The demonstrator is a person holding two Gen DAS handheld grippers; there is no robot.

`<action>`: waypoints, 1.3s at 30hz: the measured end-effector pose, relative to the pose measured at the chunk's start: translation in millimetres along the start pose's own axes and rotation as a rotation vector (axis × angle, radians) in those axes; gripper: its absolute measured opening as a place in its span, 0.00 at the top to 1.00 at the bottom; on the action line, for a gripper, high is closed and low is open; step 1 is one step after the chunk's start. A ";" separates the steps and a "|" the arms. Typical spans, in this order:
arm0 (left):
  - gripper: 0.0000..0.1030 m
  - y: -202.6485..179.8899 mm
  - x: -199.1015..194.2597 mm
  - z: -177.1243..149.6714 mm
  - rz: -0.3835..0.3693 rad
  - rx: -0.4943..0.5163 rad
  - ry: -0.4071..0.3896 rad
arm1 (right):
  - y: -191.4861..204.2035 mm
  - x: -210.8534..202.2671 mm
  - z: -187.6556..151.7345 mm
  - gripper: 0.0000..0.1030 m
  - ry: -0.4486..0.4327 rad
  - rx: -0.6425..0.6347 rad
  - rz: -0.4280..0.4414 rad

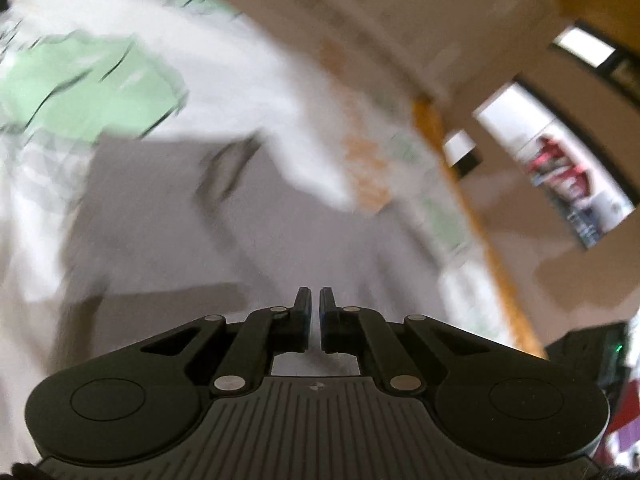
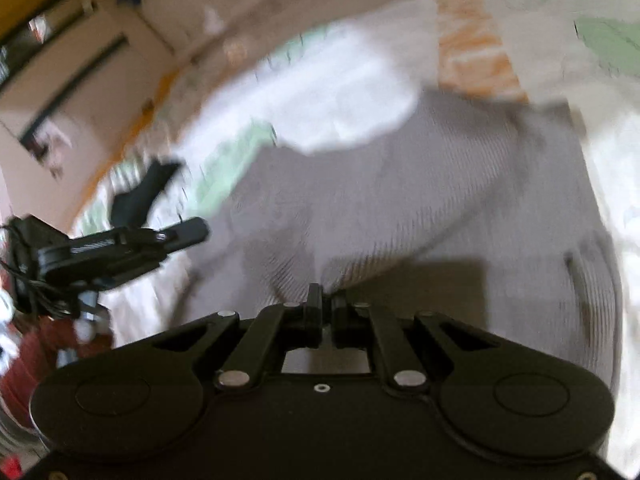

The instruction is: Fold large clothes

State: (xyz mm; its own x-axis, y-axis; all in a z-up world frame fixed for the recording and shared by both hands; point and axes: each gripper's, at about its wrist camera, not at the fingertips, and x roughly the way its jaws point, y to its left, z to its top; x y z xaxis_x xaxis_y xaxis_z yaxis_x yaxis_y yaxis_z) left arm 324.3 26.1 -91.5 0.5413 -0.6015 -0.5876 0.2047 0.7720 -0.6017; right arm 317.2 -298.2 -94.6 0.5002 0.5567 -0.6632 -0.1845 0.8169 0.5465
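A grey ribbed garment (image 2: 400,200) lies spread on a white bedsheet with green and orange print (image 2: 600,40). My right gripper (image 2: 325,300) is shut on a bunched fold of the grey cloth, and creases fan out from its fingertips. The left gripper (image 1: 315,300) hovers over the same garment (image 1: 180,220) with its jaws shut; only a thin gap shows and I see no cloth in it. In the right wrist view, the left gripper (image 2: 192,230) appears from the side at the garment's left edge. Both views are blurred.
An orange wooden bed edge (image 1: 480,220) runs along the sheet's far side, with a beige wall and framed panels (image 1: 560,160) beyond. A dark object (image 2: 140,196) lies on the sheet near the left gripper. Red clutter (image 2: 32,352) sits off the bed.
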 end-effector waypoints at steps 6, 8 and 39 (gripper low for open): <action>0.62 23.9 1.0 13.5 0.040 -0.035 -0.012 | -15.5 23.4 -16.7 0.80 0.106 0.045 -0.036; 0.30 20.5 -3.7 28.6 0.036 0.009 -0.079 | -10.4 9.5 -8.4 0.51 0.053 0.007 -0.038; 0.96 49.3 33.0 68.2 -0.064 -0.095 -0.119 | -27.1 18.4 63.8 0.86 -0.298 -0.126 -0.205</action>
State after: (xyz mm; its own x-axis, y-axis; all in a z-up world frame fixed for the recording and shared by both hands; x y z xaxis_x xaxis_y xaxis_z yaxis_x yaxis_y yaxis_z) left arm 407.9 58.4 -103.7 0.6231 -0.6163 -0.4816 0.1674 0.7065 -0.6876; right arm 385.3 -319.8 -89.0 0.7578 0.3270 -0.5646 -0.1482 0.9290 0.3390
